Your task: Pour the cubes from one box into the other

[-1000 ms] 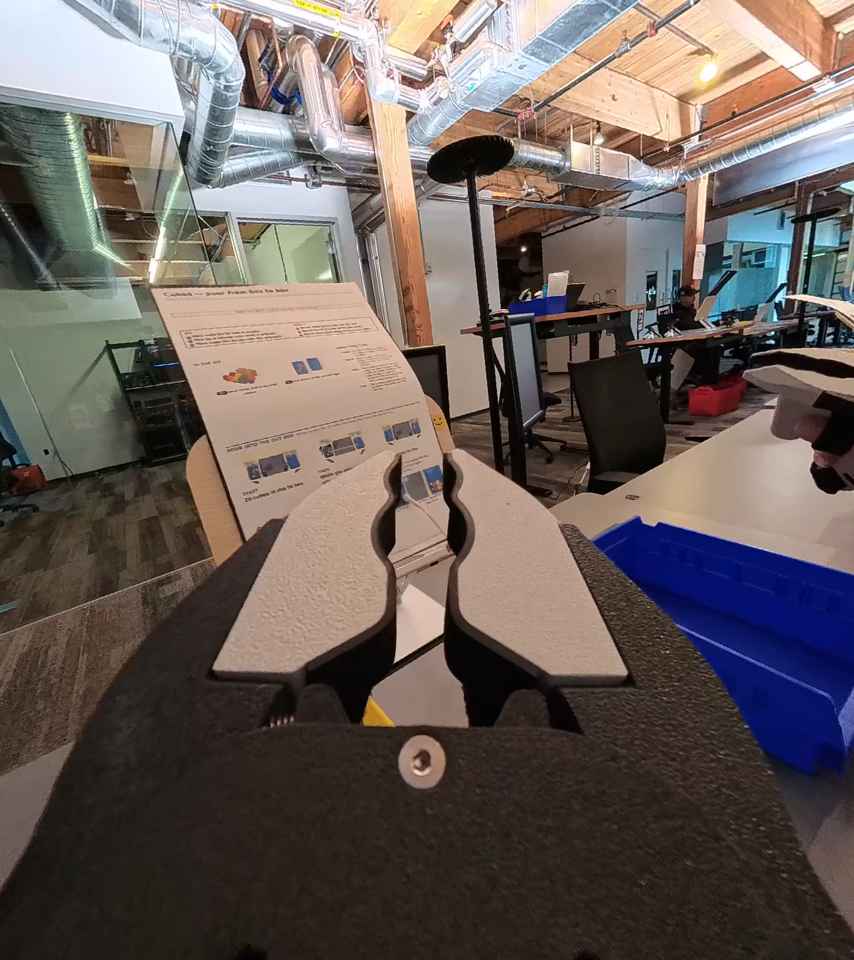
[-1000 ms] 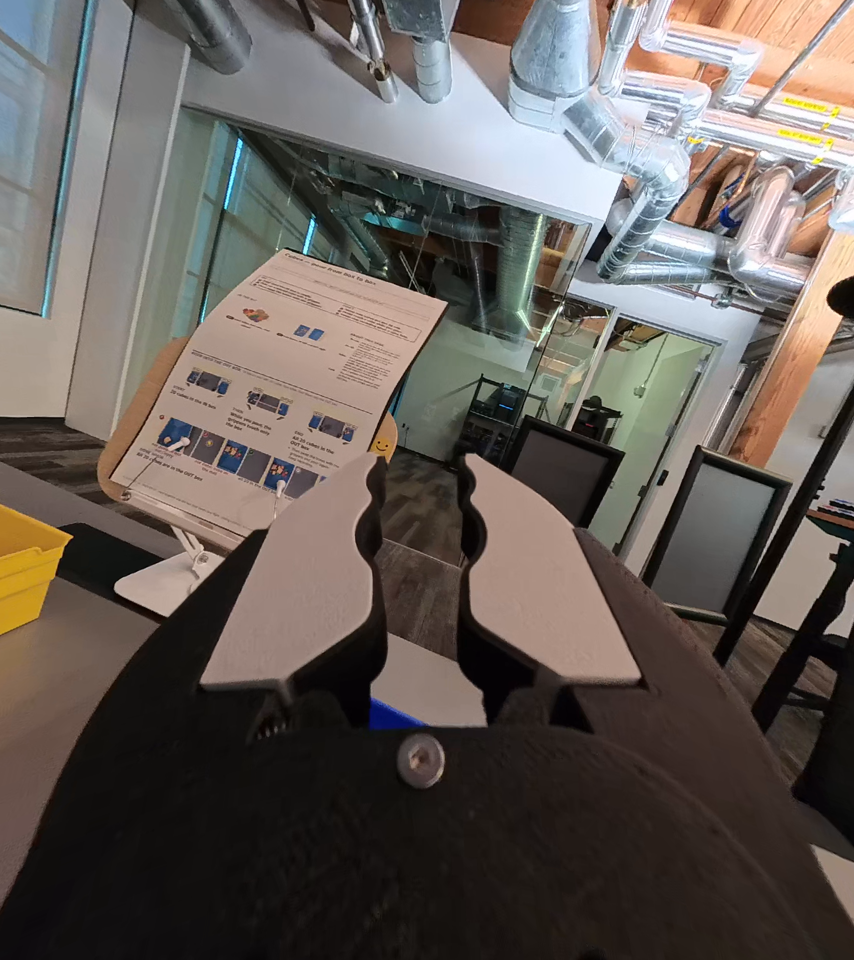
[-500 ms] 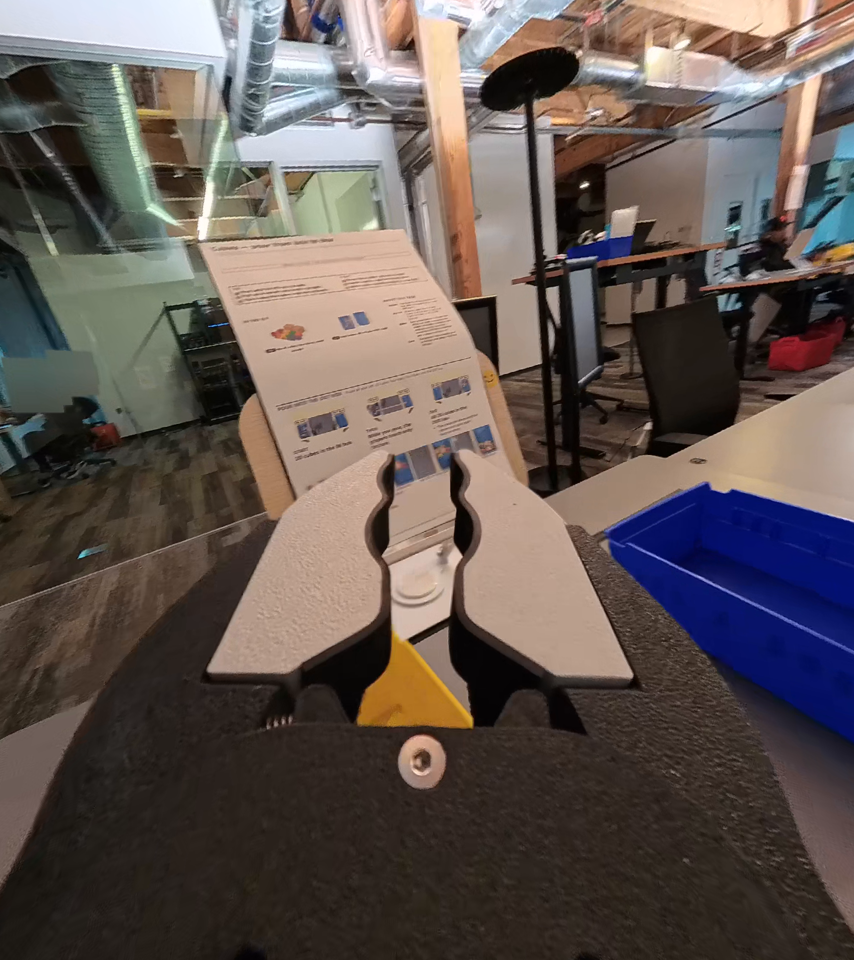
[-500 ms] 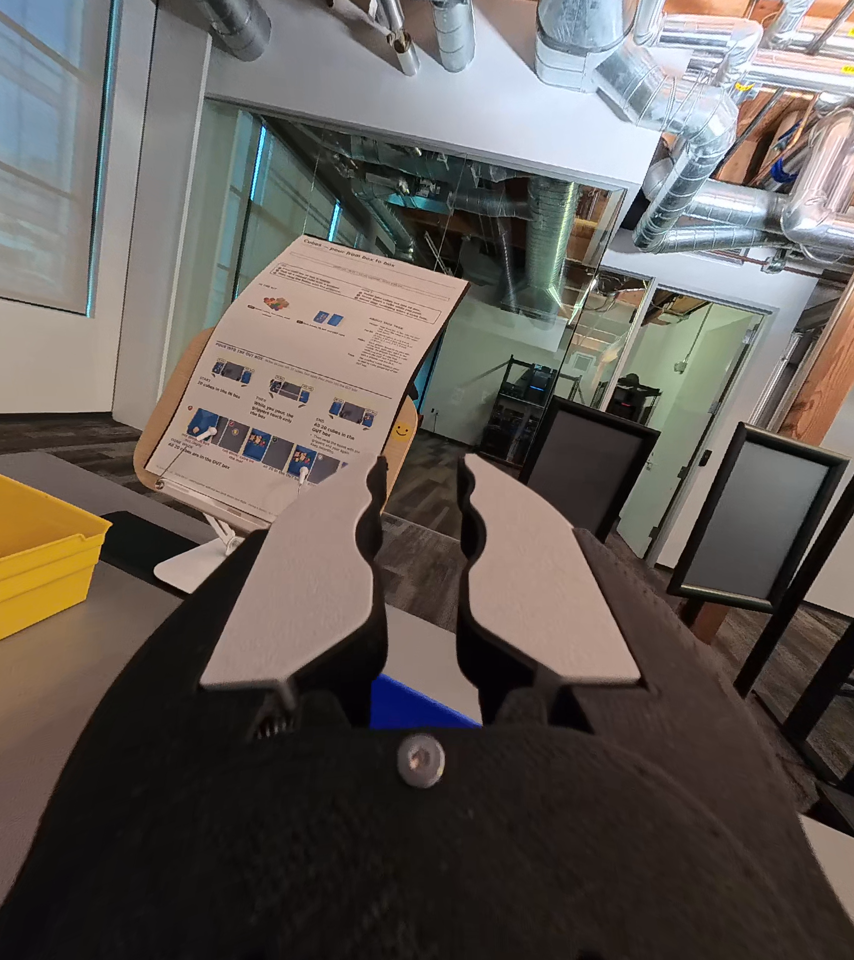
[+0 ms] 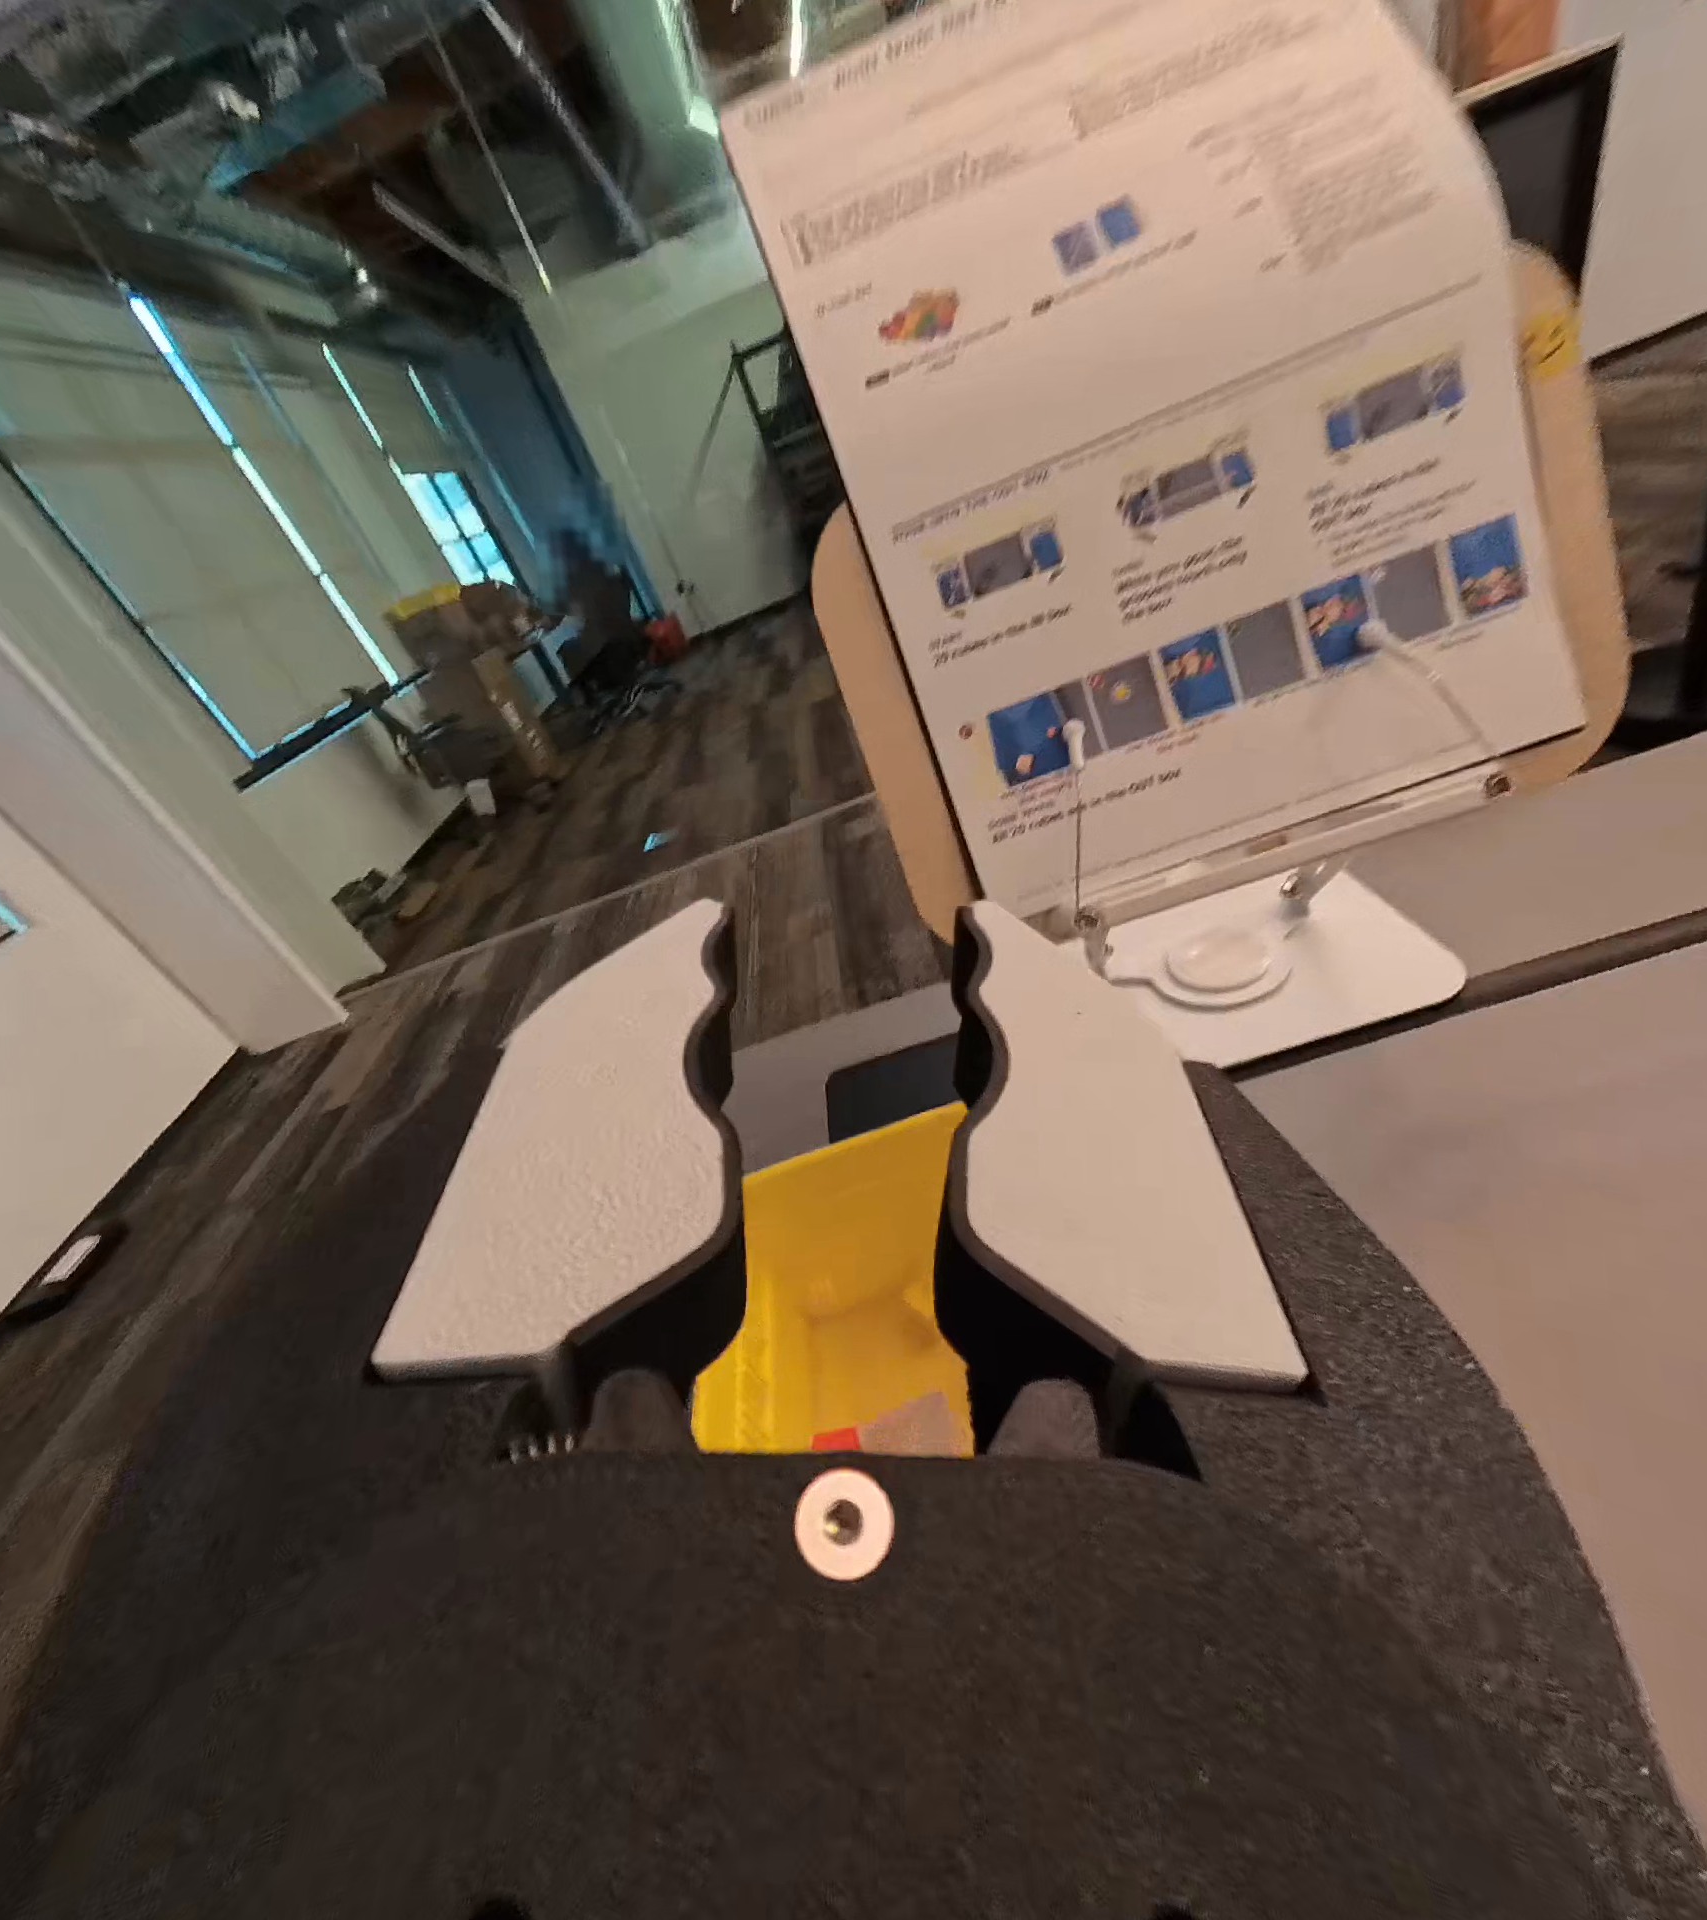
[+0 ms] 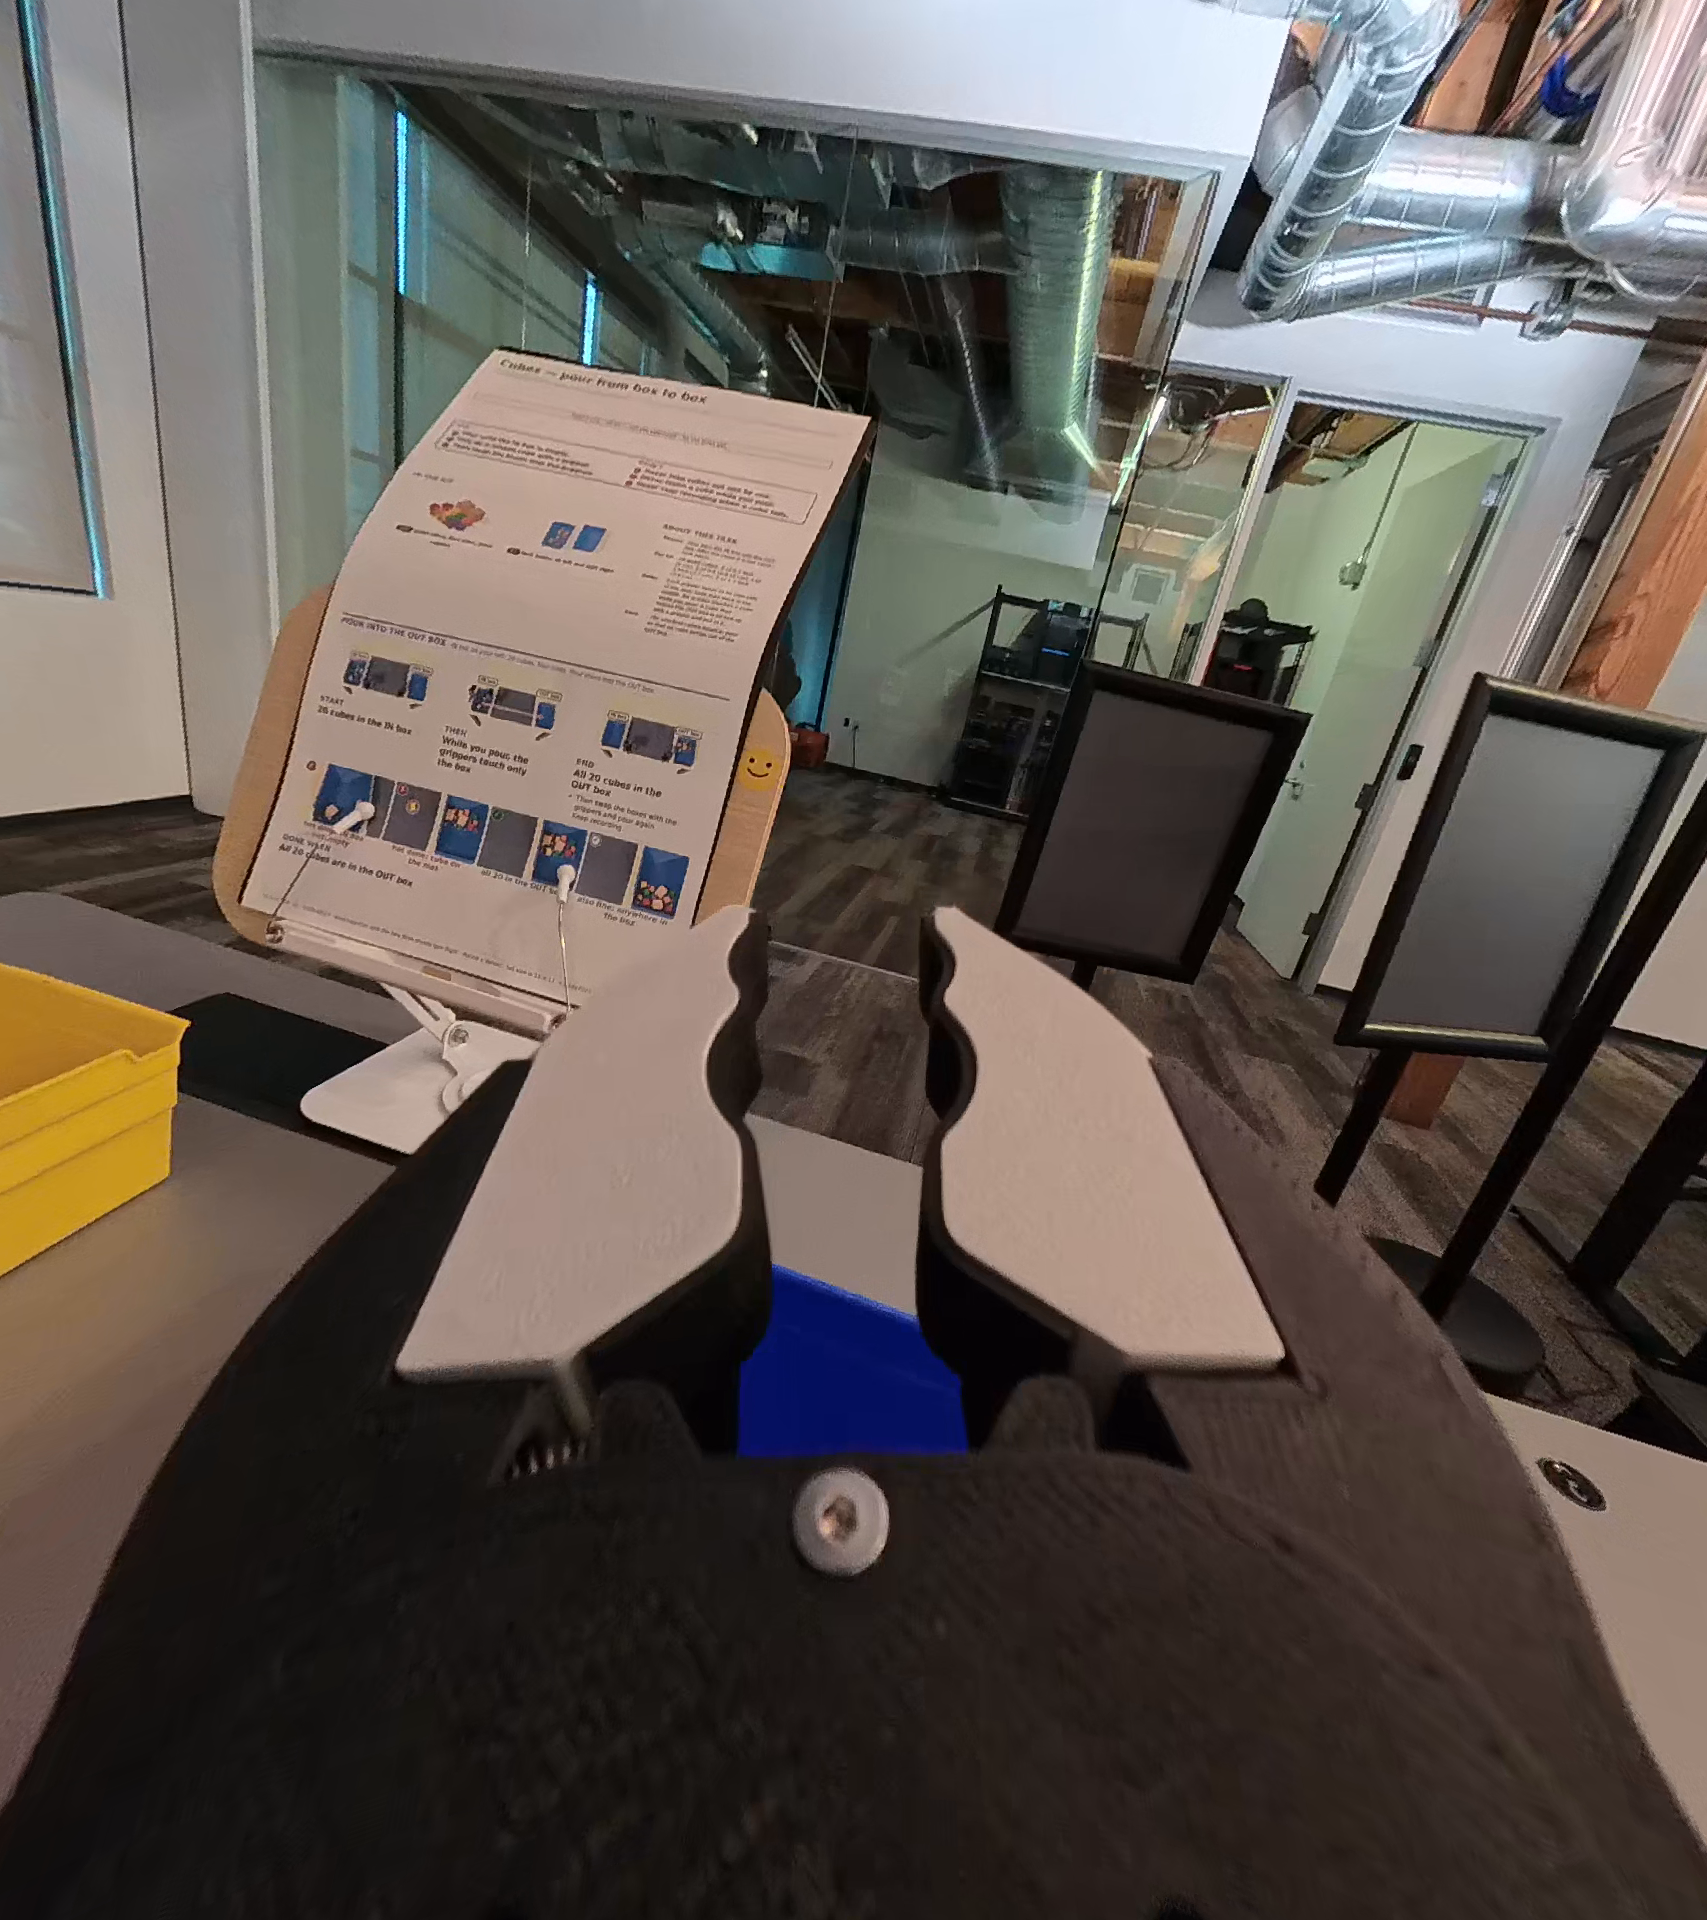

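Left hand-held gripper (image 5: 841, 920): black body, two pale grey fingers (image 5: 579, 1153) standing apart, nothing between them. Seen through the gap, below the fingers, a yellow box (image 5: 828, 1226) sits on the grey counter (image 5: 1514, 1247); at the bottom edge of that gap a small red patch and a greyish patch, probably cubes (image 5: 896, 1434) inside the box, though the view is blurred and narrow. Beyond the yellow box, a dark mat (image 5: 880, 1091) lies on the counter. Farther back and to the right, an instruction sheet (image 5: 1171, 416) with printed pictures leans on a wooden-backed stand with a white base (image 5: 1348, 966). Right hand-held gripper (image 6: 836, 925): same make, fingers (image 6: 610, 1143) likewise parted and holding nothing. Through its gap a blue box (image 6: 849, 1371) shows just below the fingers; only a small part of it is visible and its contents cannot be told. In the right wrist view the yellow box (image 6: 28, 1122) stands at the far left on the counter (image 6: 101, 1403), well apart from the blue one, with the dark mat (image 6: 267, 1049) just behind it and the instruction sheet (image 6: 558, 665) on its stand beyond. Background: glass partition, exposed silver ducts (image 6: 1451, 208), wood-plank floor, two framed panels (image 6: 1514, 873) on stands at right.
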